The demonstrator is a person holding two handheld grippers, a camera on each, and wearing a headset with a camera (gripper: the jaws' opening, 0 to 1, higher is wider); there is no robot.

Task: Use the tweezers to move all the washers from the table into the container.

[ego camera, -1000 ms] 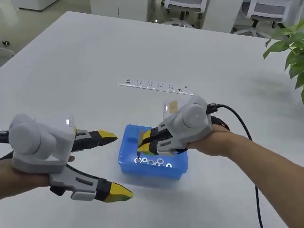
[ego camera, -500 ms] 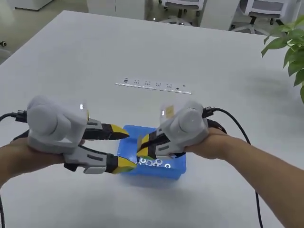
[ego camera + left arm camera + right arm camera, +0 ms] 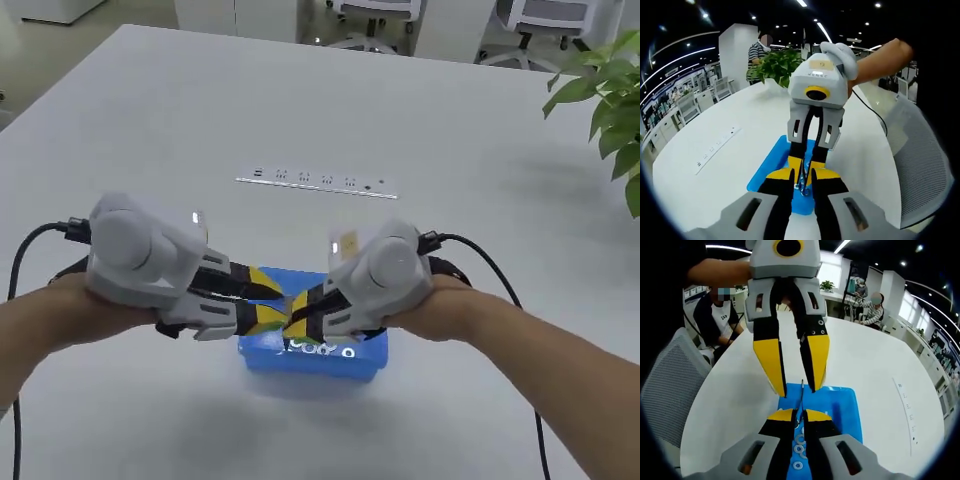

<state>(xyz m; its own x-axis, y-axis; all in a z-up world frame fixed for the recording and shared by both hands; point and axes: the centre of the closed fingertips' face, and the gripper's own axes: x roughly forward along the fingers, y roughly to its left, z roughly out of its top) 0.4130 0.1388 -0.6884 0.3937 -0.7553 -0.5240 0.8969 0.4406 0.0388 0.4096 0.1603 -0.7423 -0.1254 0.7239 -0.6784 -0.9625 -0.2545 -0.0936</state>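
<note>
Lower centre, our right gripper's [image 3: 297,315] jaws pinch the tweezers [image 3: 801,388] over the blue container [image 3: 310,361] of washers [image 3: 799,449] on the bench [image 3: 300,100], while our left gripper's [image 3: 269,303] jaws stand apart around the tips.

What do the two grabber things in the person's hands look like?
The left gripper and the right gripper look alike: chunky light-grey plastic bodies with rounded backs, and black jaws with bright yellow tips. A black cable trails from the left gripper and a second black cable from the right. The right gripper has a small tan label on top. The person's forearms are bare.
</note>
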